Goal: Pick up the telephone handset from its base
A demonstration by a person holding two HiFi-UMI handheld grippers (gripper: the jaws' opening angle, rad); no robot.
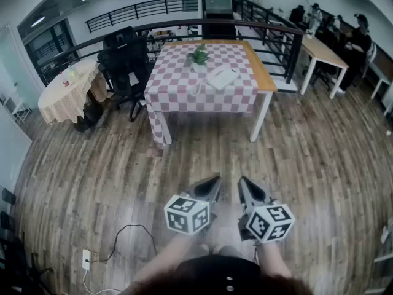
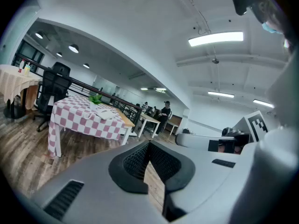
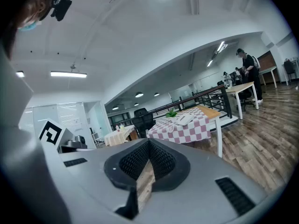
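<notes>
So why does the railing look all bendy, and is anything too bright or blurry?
Head view: a wide lens bends the railing and floor into curves, and the corners go dark. Left gripper view: the ceiling light glares white, and the far checked table looks soft. Right gripper view: round dark edges too.
</notes>
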